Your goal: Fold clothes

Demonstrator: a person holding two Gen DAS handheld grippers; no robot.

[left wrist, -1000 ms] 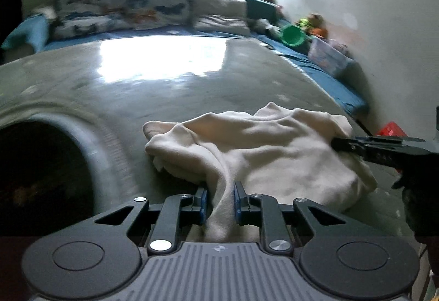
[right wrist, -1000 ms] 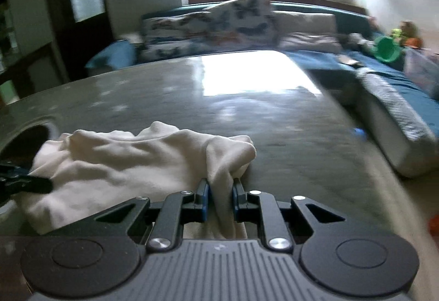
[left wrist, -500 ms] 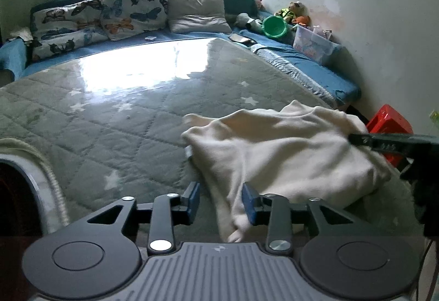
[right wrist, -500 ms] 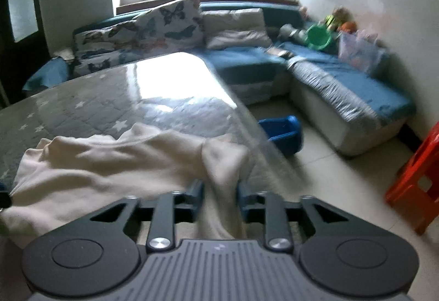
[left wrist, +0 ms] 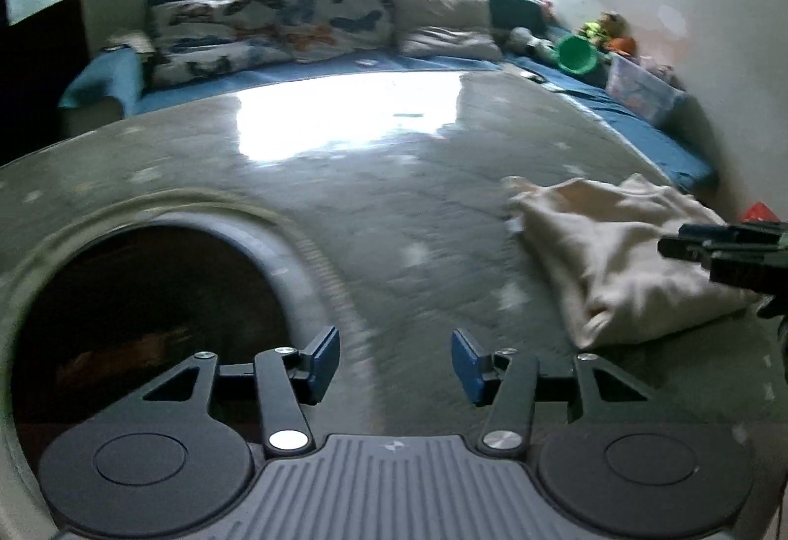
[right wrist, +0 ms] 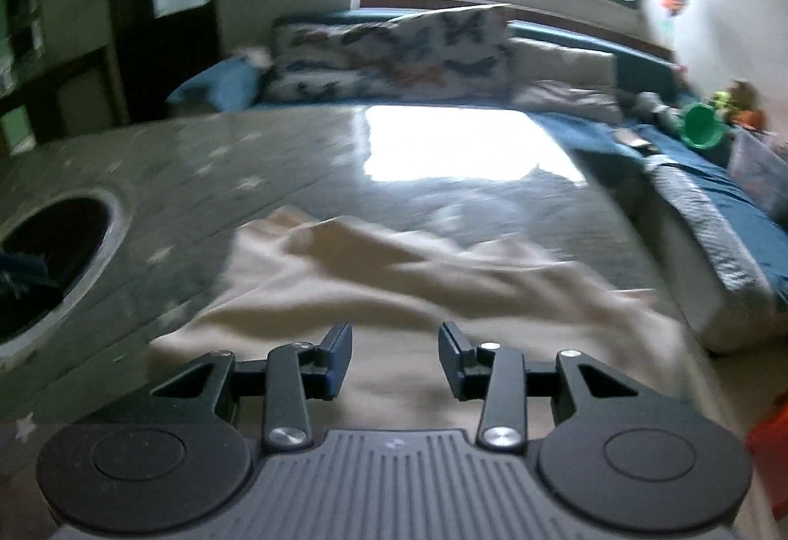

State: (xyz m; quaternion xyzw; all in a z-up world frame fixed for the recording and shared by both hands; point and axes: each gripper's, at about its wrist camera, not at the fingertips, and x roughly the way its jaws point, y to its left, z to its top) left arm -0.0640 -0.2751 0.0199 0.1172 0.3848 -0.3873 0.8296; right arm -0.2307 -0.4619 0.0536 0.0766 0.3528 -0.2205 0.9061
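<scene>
My left hand-held gripper (left wrist: 395,358): jaws opening, nothing btwn the blue pads, just grey star-print quilted cover (left wrist: 374,215) under it. Cream garment (left wrist: 625,254) lies bunched on that cover, off to the gripper's right, not touching it. Round dark hole (left wrist: 143,308) in the cover sits left of the gripper. My right hand-held gripper (right wrist: 395,355): jaws also opening, hanging over the cream garment's near edge; cloth shows thru the gap but pads aren't pinching it. Frames blurry, can't tell garment type. Right gripper's black tip shows in left view over the garment's right side. Butterfly pillows (left wrist: 276,23) and green bucket (left wrist: 576,53) far behind the garment.
</scene>
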